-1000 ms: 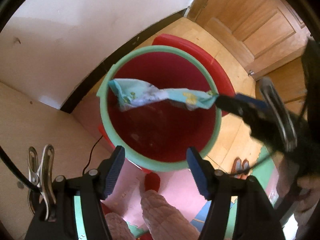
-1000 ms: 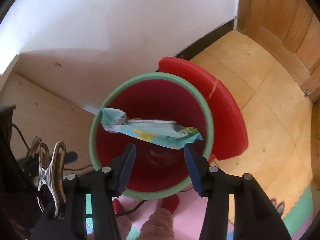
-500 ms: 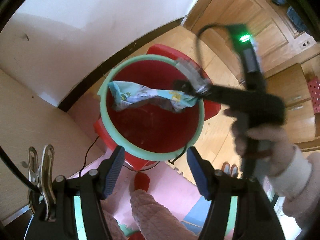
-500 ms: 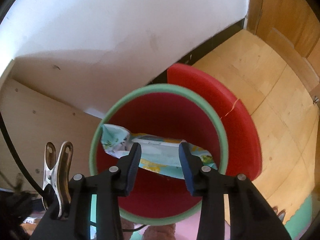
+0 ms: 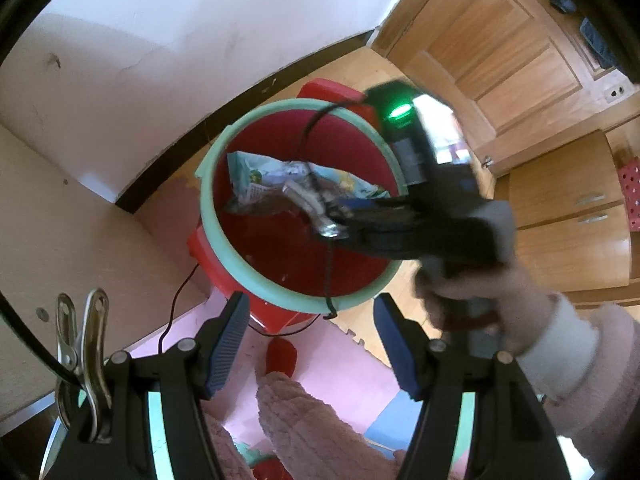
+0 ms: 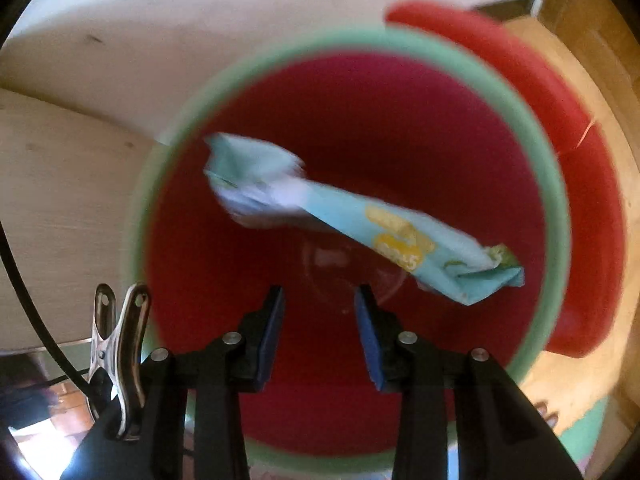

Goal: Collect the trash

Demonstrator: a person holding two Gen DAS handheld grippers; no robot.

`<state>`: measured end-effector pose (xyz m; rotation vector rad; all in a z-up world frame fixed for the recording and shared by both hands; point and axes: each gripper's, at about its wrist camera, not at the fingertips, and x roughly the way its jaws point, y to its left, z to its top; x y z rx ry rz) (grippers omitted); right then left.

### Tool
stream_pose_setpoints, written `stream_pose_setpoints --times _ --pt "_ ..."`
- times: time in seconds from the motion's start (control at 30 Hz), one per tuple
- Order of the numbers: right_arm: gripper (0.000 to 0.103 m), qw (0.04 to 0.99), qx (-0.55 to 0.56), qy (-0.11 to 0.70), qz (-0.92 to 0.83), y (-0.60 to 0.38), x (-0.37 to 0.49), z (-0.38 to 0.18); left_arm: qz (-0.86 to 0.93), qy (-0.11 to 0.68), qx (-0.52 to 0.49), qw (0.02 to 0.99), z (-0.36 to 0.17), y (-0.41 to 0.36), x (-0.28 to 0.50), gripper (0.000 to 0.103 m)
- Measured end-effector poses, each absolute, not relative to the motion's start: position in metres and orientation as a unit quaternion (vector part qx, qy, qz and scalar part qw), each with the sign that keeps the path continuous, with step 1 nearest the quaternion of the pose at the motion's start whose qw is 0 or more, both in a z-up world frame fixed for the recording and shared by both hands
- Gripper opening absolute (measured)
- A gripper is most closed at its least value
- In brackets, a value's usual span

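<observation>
A crumpled light-blue snack wrapper [image 6: 360, 232] lies loose inside the red bin, just past the tips of my right gripper [image 6: 320, 320]. Its jaws are closing with nothing between them, and it points down into the bin's mouth. The bin has a green rim [image 6: 556, 208]. The left wrist view shows the same wrapper [image 5: 264, 176] within the green rim [image 5: 208, 200], with a hand [image 5: 480, 292] holding the right gripper over it. My left gripper [image 5: 308, 344] hangs open and empty above the bin's near edge.
The bin's red lid [image 6: 580, 200] leans behind it against a white wall [image 5: 180, 20]. A pale wooden panel [image 5: 60, 220] stands at the left, with a wooden door and cabinets [image 5: 560, 200] at the right. Pink foam mat [image 5: 340, 360], fuzzy pink trouser legs [image 5: 312, 432] and a thin cable [image 5: 176, 296] lie below.
My right gripper has sunk toward the bin's mouth and its jaws have narrowed. The wrapper, which hung at its fingertips, now lies free beyond them. The left gripper has risen slightly.
</observation>
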<state>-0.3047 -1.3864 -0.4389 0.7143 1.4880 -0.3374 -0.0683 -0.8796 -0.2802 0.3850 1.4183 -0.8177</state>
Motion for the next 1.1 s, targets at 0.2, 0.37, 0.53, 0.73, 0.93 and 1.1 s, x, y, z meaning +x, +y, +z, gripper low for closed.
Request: stream_pose_setpoints --times 0.2,0.37,0.53,0.73,0.93,1.1 --pt "0.038 0.712 0.325 0.601 -0.162 -1.405 -0.306 -0.368 -0.364 0.623 0.163 0.673 -0.274 -0.882 -0.065 0.068" --pt "0.038 0.714 0.325 0.591 -0.186 -1.431 -0.29 -0.368 -0.364 0.622 0.165 0.674 -0.272 -0.88 -0.066 0.068" --pt "0.038 0.665 0.341 0.636 -0.19 -1.443 -0.28 -0.428 -0.358 0.626 0.166 0.672 -0.274 -0.878 -0.067 0.068" --pt "0.038 0.597 0.335 0.712 -0.156 -1.421 -0.296 -0.483 -0.348 0.634 0.162 0.671 -0.279 -0.873 -0.062 0.068" --pt "0.038 0.535 0.299 0.781 -0.115 -1.403 -0.281 -0.523 -0.347 0.636 0.166 0.669 -0.281 -0.872 -0.062 0.068" --pt "0.038 0.478 0.276 0.827 -0.107 -1.401 -0.268 -0.564 -0.349 0.636 0.166 0.668 -0.281 -0.874 -0.062 0.068"
